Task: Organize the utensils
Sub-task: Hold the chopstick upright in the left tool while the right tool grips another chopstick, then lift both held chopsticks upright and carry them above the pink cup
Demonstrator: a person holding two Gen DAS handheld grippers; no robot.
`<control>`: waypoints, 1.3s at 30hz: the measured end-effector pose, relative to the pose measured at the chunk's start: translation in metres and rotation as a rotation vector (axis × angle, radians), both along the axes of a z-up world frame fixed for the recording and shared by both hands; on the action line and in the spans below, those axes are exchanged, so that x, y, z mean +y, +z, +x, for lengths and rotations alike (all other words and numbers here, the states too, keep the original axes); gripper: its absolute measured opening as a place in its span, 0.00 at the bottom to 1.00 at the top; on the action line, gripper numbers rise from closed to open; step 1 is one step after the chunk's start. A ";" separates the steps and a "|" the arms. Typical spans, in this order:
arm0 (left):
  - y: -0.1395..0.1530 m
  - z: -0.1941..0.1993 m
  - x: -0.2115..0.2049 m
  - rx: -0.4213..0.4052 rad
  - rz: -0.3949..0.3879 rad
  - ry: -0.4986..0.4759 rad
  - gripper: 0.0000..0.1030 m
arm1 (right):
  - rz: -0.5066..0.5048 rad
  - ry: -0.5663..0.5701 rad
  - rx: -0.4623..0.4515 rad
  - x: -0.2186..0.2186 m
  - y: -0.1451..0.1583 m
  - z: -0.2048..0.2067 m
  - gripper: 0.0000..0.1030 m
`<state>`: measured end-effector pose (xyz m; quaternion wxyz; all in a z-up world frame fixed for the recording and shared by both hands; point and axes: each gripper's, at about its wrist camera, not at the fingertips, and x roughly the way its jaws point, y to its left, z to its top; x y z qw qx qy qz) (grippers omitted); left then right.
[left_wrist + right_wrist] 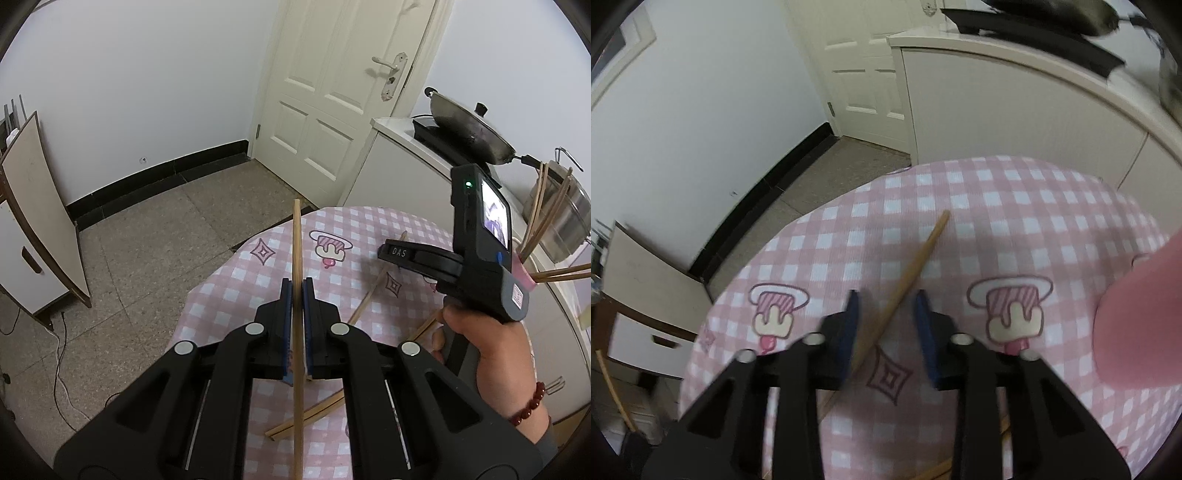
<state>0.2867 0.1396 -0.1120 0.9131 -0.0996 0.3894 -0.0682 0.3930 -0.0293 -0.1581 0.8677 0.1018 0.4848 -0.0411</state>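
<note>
Your table [1015, 206] holds loose chopsticks. Your left gripper [297, 295] is clamped on one stick [296, 251] pointing to 12 o'clock. Your right gripper [886, 306] stands apart around another stick [912, 266], which points to 1 o'clock. Sticks are light, stiff and thin (they roll), so pinch mid-length.

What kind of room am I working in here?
Most likely a small home kitchen: a wok sits on a cooktop on the white counter, a steel pot stands beside it, and chopsticks lie on the pink checked tablecloth.
</note>
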 end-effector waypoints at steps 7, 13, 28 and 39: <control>-0.004 0.005 -0.002 0.022 -0.001 0.000 0.06 | 0.079 0.019 -0.010 -0.014 -0.002 0.011 0.08; 0.001 -0.002 -0.007 0.016 0.006 -0.010 0.06 | 0.167 0.074 -0.049 -0.020 0.011 -0.004 0.06; 0.052 -0.048 -0.012 -0.084 -0.008 0.033 0.06 | 0.071 0.350 -0.334 0.013 0.116 -0.123 0.04; 0.118 -0.102 -0.066 -0.240 0.009 -0.021 0.06 | 0.074 0.447 -0.509 -0.027 0.177 -0.206 0.04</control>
